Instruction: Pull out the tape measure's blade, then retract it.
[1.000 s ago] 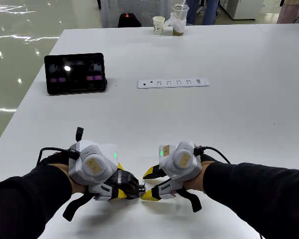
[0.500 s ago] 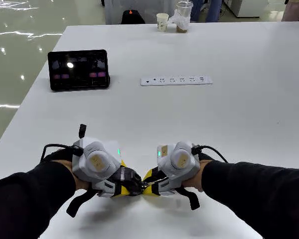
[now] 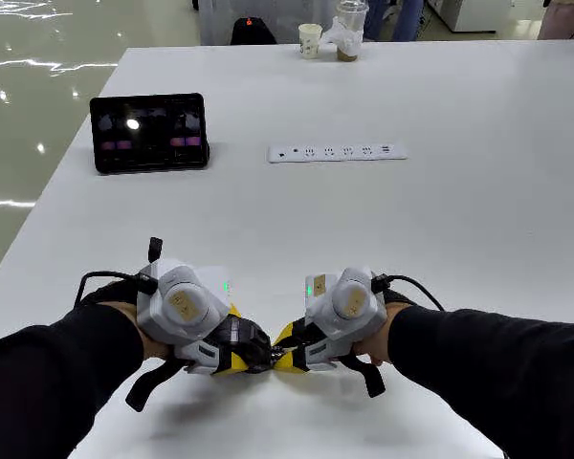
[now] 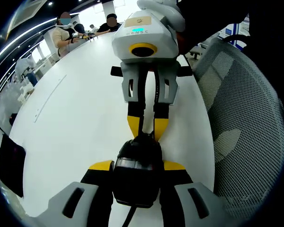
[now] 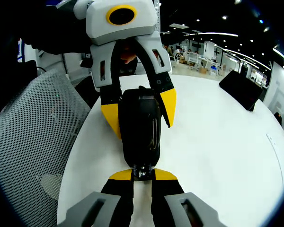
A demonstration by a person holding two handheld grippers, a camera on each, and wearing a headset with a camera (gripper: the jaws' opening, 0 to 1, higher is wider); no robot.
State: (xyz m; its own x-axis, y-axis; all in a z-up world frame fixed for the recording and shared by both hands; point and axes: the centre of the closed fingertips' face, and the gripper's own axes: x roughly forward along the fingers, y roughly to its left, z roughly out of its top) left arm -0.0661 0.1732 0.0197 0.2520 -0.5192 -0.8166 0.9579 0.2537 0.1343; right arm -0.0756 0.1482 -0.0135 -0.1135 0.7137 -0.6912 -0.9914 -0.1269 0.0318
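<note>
Black plastic tape measure [image 3: 245, 340] sits at the near edge of the white table [image 3: 383, 239], clamped between the yellow-tipped jaws of the left gripper [image 4: 137, 165], while just to its right the right gripper [image 5: 142, 174] pinches the metal blade tip [image 5: 142, 171].

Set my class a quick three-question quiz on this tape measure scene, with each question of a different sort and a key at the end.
1. Fill in the gap: in the head view, the tablet stands to the ___ of the power strip.
2. True or false: the jaws of the left gripper are shut on the black tape measure.
3. Choose one: the jaws of the right gripper pinch A) the blade tip, B) the tablet, C) the power strip.

Key: 1 left; 2 true; 3 A.
</note>
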